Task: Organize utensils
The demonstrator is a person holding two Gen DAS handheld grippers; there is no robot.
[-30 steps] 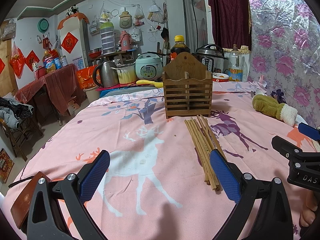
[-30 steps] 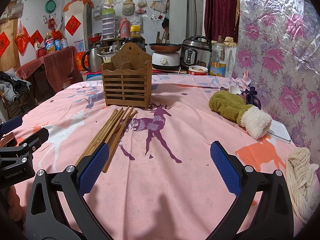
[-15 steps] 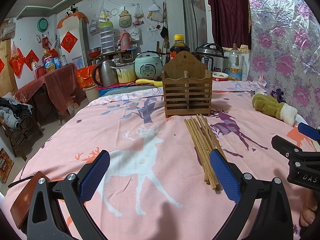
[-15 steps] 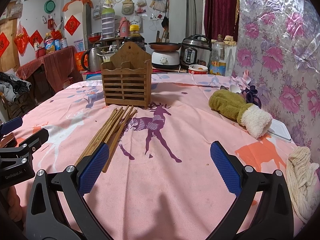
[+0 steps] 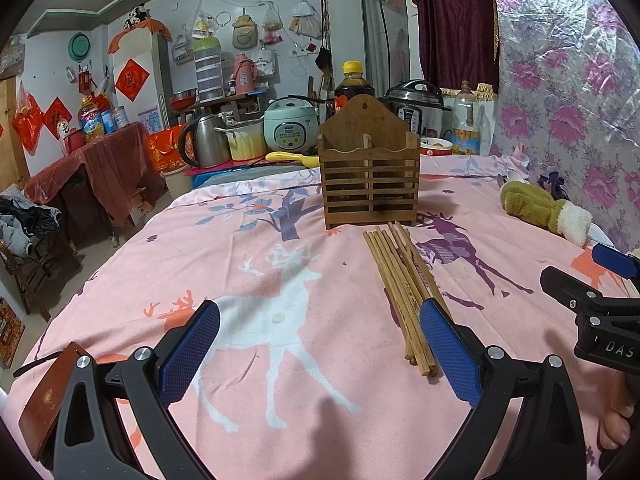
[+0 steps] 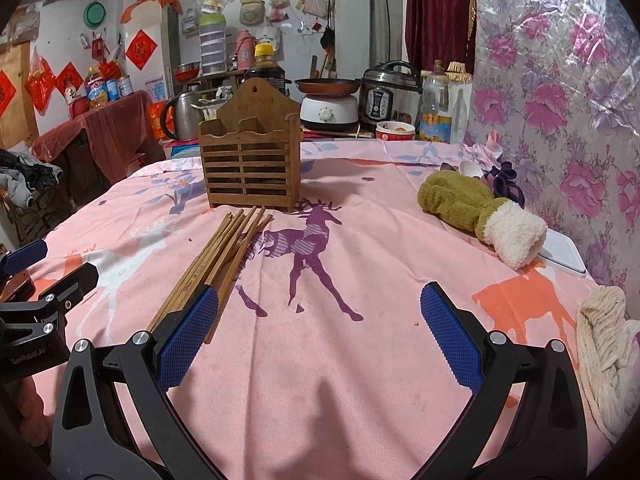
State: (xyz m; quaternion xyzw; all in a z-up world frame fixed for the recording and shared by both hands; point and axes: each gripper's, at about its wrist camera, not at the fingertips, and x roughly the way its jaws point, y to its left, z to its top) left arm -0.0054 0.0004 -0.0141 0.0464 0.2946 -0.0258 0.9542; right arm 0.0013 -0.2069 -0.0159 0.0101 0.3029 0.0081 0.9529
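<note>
On the pink deer-print tablecloth (image 6: 360, 360), the bamboo chopsticks (image 5: 404, 288) lay bundled just before the slatted wooden chopstick holder (image 5: 369, 184) toward the far edge, none seemingly stowed, while the left gripper (image 5: 320, 350) and right gripper (image 6: 320, 344) both gaped wide, empty.

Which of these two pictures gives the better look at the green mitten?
The right wrist view: the green mitten lies whole and large, white cuff included. In the left wrist view it is smaller, near the picture's right edge.
</note>
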